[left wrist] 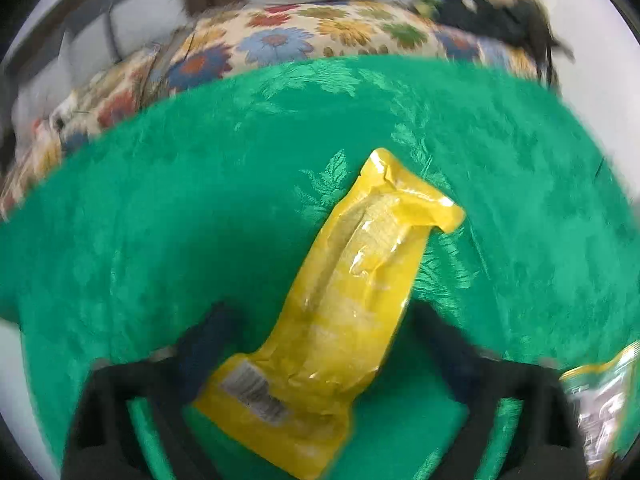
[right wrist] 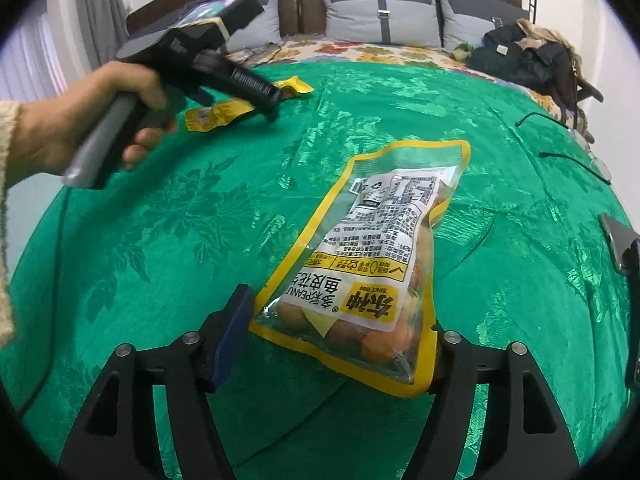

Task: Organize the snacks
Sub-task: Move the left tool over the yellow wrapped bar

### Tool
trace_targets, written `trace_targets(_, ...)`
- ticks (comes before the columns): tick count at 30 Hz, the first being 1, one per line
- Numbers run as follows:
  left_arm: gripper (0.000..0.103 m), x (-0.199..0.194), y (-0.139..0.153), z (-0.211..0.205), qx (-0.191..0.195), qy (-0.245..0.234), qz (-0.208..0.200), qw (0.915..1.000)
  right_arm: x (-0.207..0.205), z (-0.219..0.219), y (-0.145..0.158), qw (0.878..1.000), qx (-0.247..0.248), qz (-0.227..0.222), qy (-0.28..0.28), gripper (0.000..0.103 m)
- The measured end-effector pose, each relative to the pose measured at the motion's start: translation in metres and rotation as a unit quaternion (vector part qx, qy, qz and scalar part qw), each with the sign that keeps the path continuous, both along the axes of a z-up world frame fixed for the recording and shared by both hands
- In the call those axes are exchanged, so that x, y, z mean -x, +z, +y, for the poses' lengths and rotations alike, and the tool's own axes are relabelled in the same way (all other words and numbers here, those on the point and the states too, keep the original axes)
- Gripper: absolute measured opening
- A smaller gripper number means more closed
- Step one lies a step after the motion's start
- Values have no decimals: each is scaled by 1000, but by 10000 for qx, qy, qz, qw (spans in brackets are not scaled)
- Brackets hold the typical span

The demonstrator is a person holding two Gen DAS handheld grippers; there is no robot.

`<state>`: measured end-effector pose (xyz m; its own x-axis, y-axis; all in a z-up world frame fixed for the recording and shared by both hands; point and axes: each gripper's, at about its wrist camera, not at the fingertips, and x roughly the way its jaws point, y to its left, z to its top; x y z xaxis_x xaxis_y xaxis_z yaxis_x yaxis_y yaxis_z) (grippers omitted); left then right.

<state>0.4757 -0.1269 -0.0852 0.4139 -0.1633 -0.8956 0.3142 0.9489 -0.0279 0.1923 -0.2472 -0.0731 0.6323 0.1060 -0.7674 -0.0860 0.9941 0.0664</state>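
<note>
Both tools come first, since they fill the lower part of each view: my left tool (left wrist: pixel 320 344) stands with its fingers spread wide to either side of the yellow packet (left wrist: pixel 344 300), not pressing it as far as I can tell (that view is blurred), and my right tool (right wrist: pixel 340 344) is likewise spread wide, its blue pad (right wrist: pixel 232 336) just beside the near corner of the peanut bag (right wrist: pixel 360 272), the far finger hidden behind the bag's edge.

Largest of the rest is the bed, covered with a green patterned cloth (right wrist: pixel 160 220) over a floral sheet (left wrist: pixel 272 40), with grey pillows (right wrist: pixel 384 20) at the headboard. A heap of dark bags and clothes (right wrist: pixel 532 60) sits at the far right corner of the bed.

From the right wrist view my left hand (right wrist: pixel 80 128) grips its tool's handle well off to the left, its tip over the yellow packet (right wrist: pixel 224 114), which lies flat on the green cloth.

Next comes the peanut bag, clear with a yellow border and a white label, lying flat on the green cloth with round orange snacks showing inside. Its edge also shows at the lower right of the left wrist view (left wrist: pixel 600 404).
</note>
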Motion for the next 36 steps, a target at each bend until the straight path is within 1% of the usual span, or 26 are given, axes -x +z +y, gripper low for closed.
trace_targets(1, 43, 6, 3, 2, -91, 17, -94, 9999, 0, 1, 0, 10000, 17, 4, 5, 75)
trace_targets(2, 42, 13, 4, 7, -183, 41, -76, 9998, 0, 2, 0, 10000, 29, 5, 7, 75)
trace_targets(4, 42, 33, 7, 22, -19, 142, -16, 9999, 0, 3, 0, 10000, 54, 7, 5, 75)
trace_targets(6, 42, 61, 7, 44, 167, 386, 95, 9991, 0, 3, -1, 10000, 48, 5, 2, 75)
trace_targets(8, 42, 102, 8, 71, 365, 671, 223, 9968, 0, 3, -1, 10000, 45, 4, -1, 75)
trace_targets(10, 41, 141, 8, 89, 492, 818, 276, 9951, 0, 4, -1, 10000, 72, 7, -2, 75)
trace_targets(11, 36, 170, 9, 101, 559, 874, 248, 9943, 0, 4, -1, 10000, 83, 9, -3, 75)
trace_targets(12, 35, 189, 11, 108, 545, 902, 205, 9942, -1, 5, -1, 9999, 107, 12, -3, 75)
trace_targets(14, 35, 231, 11, 119, 494, 897, 64, 9947, -1, 7, -2, 9998, 177, 23, -2, 76)
trace_targets(15, 36, 243, 11, 123, 532, 875, 17, 9947, -2, 8, -2, 9997, 222, 30, 2, 76)
trace_targets(16, 47, 256, 9, 126, 608, 833, -28, 9947, -2, 9, -2, 9997, 252, 33, 4, 76)
trace_targets(17, 65, 264, 6, 127, 655, 750, -4, 9950, -2, 10, -2, 9996, 285, 37, 4, 76)
trace_targets(19, 78, 267, 2, 128, 609, 612, -14, 9963, -2, 10, -2, 9996, 294, 37, 1, 76)
trace_targets(21, 79, 265, -2, 130, 419, 511, -103, 9978, -2, 10, -3, 9996, 297, 36, 2, 77)
trace_targets(22, 81, 262, -5, 130, 320, 488, -121, 9982, -2, 11, -3, 9995, 306, 37, 1, 77)
trace_targets(23, 85, 261, -6, 130, 219, 423, -253, 9985, -2, 10, -3, 9995, 309, 37, 2, 77)
trace_targets(24, 88, 256, -8, 128, 119, 389, -279, 9988, -2, 10, -2, 9995, 307, 38, -1, 77)
trace_targets(25, 97, 254, -10, 126, -25, 349, -346, 9988, -2, 10, -3, 9995, 303, 37, -1, 77)
trace_targets(26, 103, 253, -12, 127, -61, 329, -441, 9985, -2, 10, -3, 9996, 296, 39, 5, 77)
trace_targets(28, 103, 253, -15, 134, 121, 394, -641, 9971, -2, 11, -3, 9994, 328, 48, 11, 79)
trace_targets(31, 103, 255, -14, 135, 136, 477, -750, 9960, -2, 12, -2, 9995, 311, 48, 11, 79)
trace_targets(36, 103, 253, -15, 133, 130, 522, -786, 9955, -2, 12, -2, 9995, 309, 46, 11, 79)
